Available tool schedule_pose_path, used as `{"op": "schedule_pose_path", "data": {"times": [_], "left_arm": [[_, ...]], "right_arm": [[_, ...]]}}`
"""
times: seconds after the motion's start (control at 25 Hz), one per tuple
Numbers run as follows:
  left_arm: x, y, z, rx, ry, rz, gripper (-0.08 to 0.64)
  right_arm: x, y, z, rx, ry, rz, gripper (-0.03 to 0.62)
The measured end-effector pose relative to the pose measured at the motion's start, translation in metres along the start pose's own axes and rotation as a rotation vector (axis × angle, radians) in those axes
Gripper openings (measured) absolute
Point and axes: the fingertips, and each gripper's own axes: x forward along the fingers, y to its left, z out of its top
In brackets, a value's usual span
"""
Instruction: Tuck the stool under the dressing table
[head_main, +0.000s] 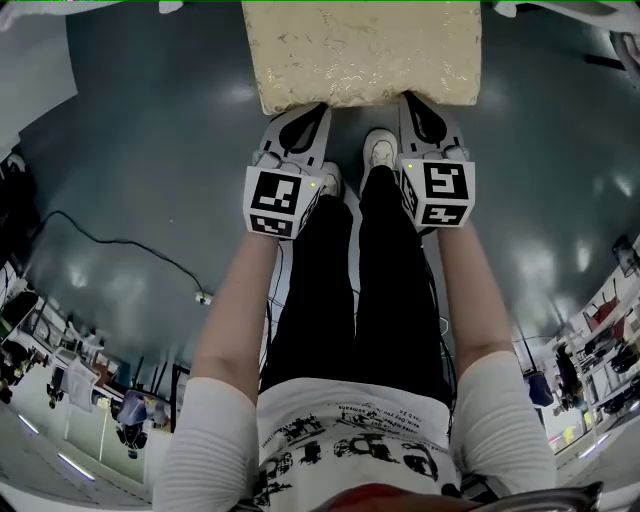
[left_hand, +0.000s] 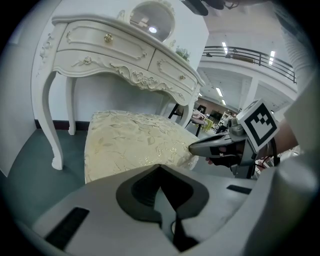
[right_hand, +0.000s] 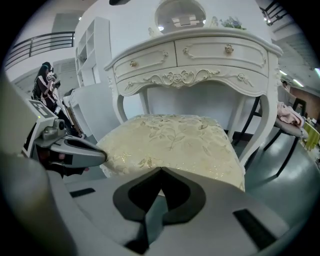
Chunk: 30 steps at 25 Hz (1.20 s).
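Observation:
The stool (head_main: 360, 50) has a cream cushion with a gold leaf pattern and lies at the top of the head view. My left gripper (head_main: 322, 106) and right gripper (head_main: 408, 97) both point at its near edge, tips at or just under the cushion's rim, a cushion width apart. Both stand shut with nothing between the jaws. In the left gripper view the stool (left_hand: 135, 140) stands in front of the white carved dressing table (left_hand: 115, 50), partly beneath it, and the right gripper (left_hand: 192, 148) touches its side. The right gripper view shows the stool (right_hand: 175, 137), the table (right_hand: 195, 60) and the left gripper (right_hand: 102, 156).
A black cable (head_main: 120, 245) trails over the dark floor on the left. The person's white shoes (head_main: 380, 150) stand just behind the stool. A round mirror (right_hand: 181, 17) tops the table. A black-legged chair (right_hand: 285, 125) stands to the table's right, a white shelf (right_hand: 92, 65) to its left.

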Motion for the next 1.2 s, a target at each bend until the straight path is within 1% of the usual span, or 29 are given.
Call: {"op": "schedule_pose_path", "data": {"times": [0.08, 0.2, 0.32, 0.44, 0.56, 0.64, 0.8, 0.84, 1.0, 1.2], "left_arm": [[0.011, 0.016, 0.019, 0.005, -0.013, 0.013, 0.02], [0.028, 0.044, 0.045, -0.013, -0.033, 0.048, 0.02], [0.037, 0.063, 0.06, -0.021, -0.041, 0.066, 0.02], [0.045, 0.077, 0.077, -0.049, -0.054, 0.078, 0.02], [0.06, 0.078, 0.098, -0.051, -0.055, 0.094, 0.02], [0.071, 0.076, 0.111, -0.064, -0.058, 0.091, 0.02], [0.087, 0.082, 0.127, -0.058, -0.068, 0.084, 0.02], [0.091, 0.084, 0.13, -0.062, -0.073, 0.082, 0.02], [0.102, 0.094, 0.143, -0.059, -0.106, 0.088, 0.02], [0.119, 0.105, 0.163, -0.049, -0.132, 0.081, 0.02]], "right_arm": [[0.015, -0.007, 0.021, -0.004, -0.009, -0.004, 0.017], [0.041, -0.014, 0.051, -0.005, -0.046, 0.0, 0.017], [0.054, -0.016, 0.068, -0.027, -0.07, 0.01, 0.017], [0.066, -0.019, 0.083, -0.072, -0.058, 0.046, 0.017], [0.071, -0.038, 0.1, -0.09, -0.049, 0.067, 0.017], [0.073, -0.051, 0.11, -0.105, -0.052, 0.056, 0.017], [0.085, -0.063, 0.127, -0.196, -0.06, 0.021, 0.017], [0.088, -0.066, 0.13, -0.203, -0.064, 0.023, 0.017], [0.101, -0.076, 0.145, -0.166, -0.081, 0.052, 0.017], [0.116, -0.091, 0.163, -0.173, -0.124, 0.022, 0.017]]}}
